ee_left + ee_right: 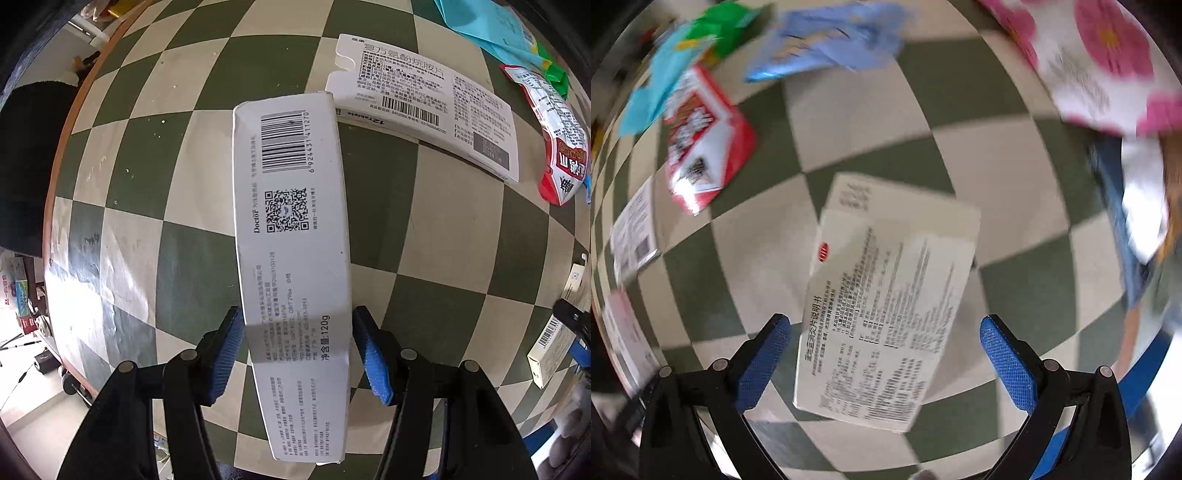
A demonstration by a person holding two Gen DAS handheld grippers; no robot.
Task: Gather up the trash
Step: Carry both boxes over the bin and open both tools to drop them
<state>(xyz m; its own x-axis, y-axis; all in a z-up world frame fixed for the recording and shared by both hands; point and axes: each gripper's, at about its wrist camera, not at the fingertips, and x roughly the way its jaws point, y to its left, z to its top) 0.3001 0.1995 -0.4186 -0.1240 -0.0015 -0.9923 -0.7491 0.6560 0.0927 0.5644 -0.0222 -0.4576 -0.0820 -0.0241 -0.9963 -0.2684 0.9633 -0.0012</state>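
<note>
The left gripper (297,350) holds a long white carton (291,221) between its blue pads (229,354), gripped across its narrow width near one end. The carton's upper face carries a black barcode, a QR code beside the word "Doctor", blocks of small grey print and a weight marking. It hangs over the green-and-cream checked table (147,155), its far end reaching toward a flat white medicine box (424,107) that lies on the cloth near the table's far side, printed with a barcode and dense text. A red-and-white snack wrapper (554,140) lies just beside that box.

In the blurred right wrist view, the right gripper (886,358) stands wide, its pads clear of a folded printed leaflet box (886,302) lying on the table between them. A pink-flowered packet (1100,66) lies toward the table's far right corner.
</note>
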